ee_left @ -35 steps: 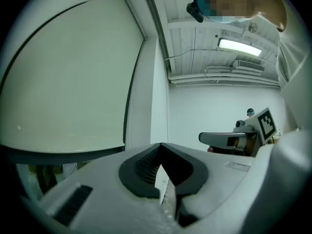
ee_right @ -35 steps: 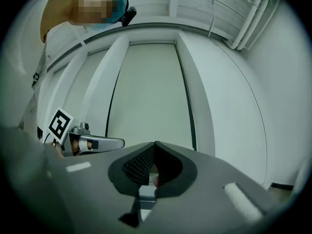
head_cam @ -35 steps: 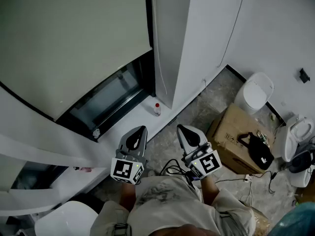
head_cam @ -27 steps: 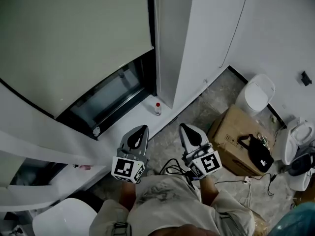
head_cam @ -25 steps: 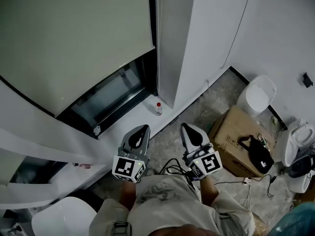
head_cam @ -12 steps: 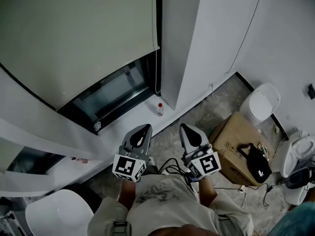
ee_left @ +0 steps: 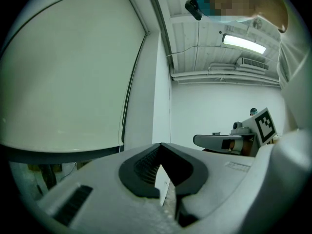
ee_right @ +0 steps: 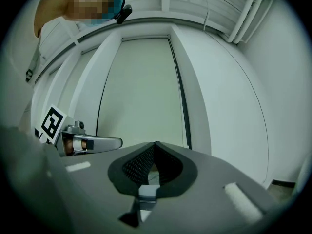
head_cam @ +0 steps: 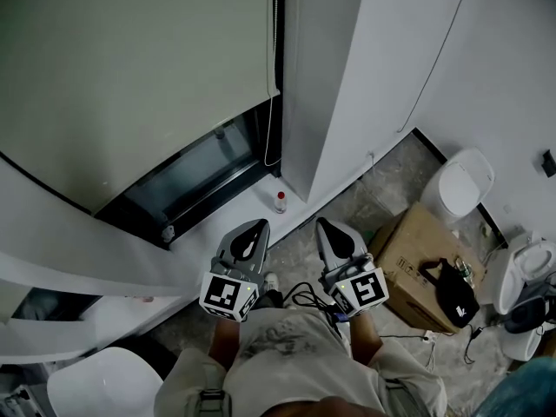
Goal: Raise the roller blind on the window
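Since a second ago, the window (head_cam: pixel 204 168) has been brought nearer and the pull cord (head_cam: pixel 266 133) is now shown at 12 o'clock. Roller blind (head_cam: pixel 130 76) is hung at 10 o'clock, with most of the pane covered. Left gripper (head_cam: pixel 250 231) and right gripper (head_cam: pixel 328 231) are pinched closed on nothing, well short of the cord. Pretty much everything's left to be done.

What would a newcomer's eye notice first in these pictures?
The large pale roller blind fills the upper left, covering most of the window. Low in the centre, the left gripper and right gripper point forward side by side, both shut and empty. A cardboard box sits on the floor at right.
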### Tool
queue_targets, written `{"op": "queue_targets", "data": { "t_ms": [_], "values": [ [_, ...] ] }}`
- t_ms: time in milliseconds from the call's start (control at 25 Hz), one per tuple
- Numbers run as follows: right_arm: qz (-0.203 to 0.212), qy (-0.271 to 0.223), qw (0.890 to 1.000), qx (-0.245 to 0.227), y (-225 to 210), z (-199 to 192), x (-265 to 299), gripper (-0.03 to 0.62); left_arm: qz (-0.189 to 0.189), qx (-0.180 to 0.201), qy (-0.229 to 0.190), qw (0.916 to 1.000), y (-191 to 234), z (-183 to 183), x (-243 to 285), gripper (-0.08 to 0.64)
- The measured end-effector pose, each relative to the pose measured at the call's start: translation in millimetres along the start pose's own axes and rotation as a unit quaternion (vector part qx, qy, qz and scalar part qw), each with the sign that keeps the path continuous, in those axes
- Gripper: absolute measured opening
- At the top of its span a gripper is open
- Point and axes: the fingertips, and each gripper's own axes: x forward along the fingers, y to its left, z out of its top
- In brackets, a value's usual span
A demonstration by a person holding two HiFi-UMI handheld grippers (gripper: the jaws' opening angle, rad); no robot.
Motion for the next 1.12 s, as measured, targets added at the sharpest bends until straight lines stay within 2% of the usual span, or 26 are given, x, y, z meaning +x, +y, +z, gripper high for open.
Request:
{"op": "queue_targets", "data": {
  "t_ms": [120,280,440,1120],
  "values": [
    [-0.016,0.008,1.000,0.002,-11.0,-0.1,14.8,0.009,-0.007,-0.002,0.004,1.0000,12.7,1.8,13.1,0.004],
    [-0.010,-0.009,1.000,0.001,-15.4,3.1,36.7,0.011,-0.015,-0.002,0.006,0.9999,30.0,1.3,28.6,0.003],
    [-0.029,0.012,1.000,-0.002,-26.3,-4.8,51.6,0.009,-0.026,0.000,0.010,0.9996,44.0,1.6,42.0,0.003],
    [-0.074,0.024,0.997,-0.012,-48.9,4.6,107.0,0.011,-0.073,-0.010,0.021,0.9971,93.2,13.5,89.7,0.003]
  ]
}}
